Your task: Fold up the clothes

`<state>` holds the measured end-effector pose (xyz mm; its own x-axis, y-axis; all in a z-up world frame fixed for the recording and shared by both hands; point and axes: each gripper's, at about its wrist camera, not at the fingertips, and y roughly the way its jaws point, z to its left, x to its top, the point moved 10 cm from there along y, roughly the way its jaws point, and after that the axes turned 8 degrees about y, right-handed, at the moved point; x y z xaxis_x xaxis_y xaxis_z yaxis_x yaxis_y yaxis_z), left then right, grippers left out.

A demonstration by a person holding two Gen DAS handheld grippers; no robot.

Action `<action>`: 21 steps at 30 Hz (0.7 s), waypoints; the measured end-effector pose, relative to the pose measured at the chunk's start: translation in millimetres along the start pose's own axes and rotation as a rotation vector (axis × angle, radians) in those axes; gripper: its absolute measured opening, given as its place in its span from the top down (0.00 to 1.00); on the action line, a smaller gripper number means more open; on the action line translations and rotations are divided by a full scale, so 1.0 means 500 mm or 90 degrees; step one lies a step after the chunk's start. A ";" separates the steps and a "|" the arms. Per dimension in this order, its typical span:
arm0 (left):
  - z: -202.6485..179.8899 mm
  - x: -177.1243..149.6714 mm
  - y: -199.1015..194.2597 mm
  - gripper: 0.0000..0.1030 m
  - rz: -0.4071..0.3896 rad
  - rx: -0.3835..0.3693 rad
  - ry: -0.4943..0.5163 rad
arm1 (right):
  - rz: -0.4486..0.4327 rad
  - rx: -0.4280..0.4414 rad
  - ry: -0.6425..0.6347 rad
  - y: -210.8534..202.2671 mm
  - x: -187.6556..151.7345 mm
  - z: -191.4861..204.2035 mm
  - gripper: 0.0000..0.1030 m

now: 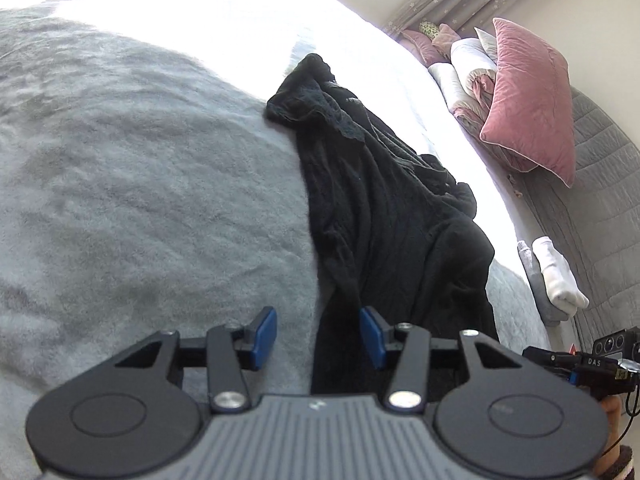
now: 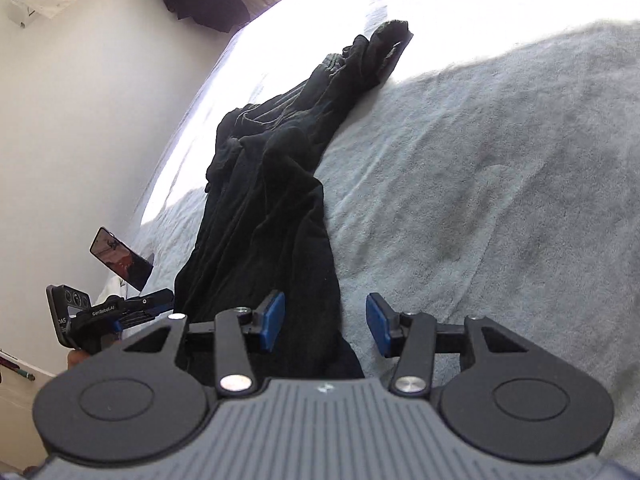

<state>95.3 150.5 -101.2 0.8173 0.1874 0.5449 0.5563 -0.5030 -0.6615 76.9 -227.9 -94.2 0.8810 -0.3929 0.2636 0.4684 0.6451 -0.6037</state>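
Both grippers' fingers (image 1: 266, 334) apart; black garment (image 1: 380, 208) near end hidden.

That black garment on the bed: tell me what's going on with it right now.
A person is folding clothes with a handheld gripper in each hand. The black garment lies bunched in a long, wrinkled strip across the grey blanket. The left gripper and right gripper both hover open over its near end, one at each edge, gripping nothing. Pink pillows and white socks sit off to the side, untouched.
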 end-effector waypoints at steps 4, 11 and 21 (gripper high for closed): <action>0.027 0.049 0.041 0.58 -0.058 -0.007 -0.087 | -0.033 0.010 0.071 0.040 0.047 -0.007 0.51; 0.029 0.169 0.134 0.58 -0.092 0.037 -0.107 | -0.104 0.009 0.124 0.105 0.153 0.002 0.51; 0.044 0.296 0.221 0.79 -0.121 0.087 -0.066 | -0.199 -0.062 0.085 0.188 0.286 0.020 0.73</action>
<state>281.3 141.0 -104.9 0.7028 0.3575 0.6150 0.7111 -0.3323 -0.6196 247.6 -217.2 -105.7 0.6767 -0.6475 0.3503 0.6996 0.4175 -0.5799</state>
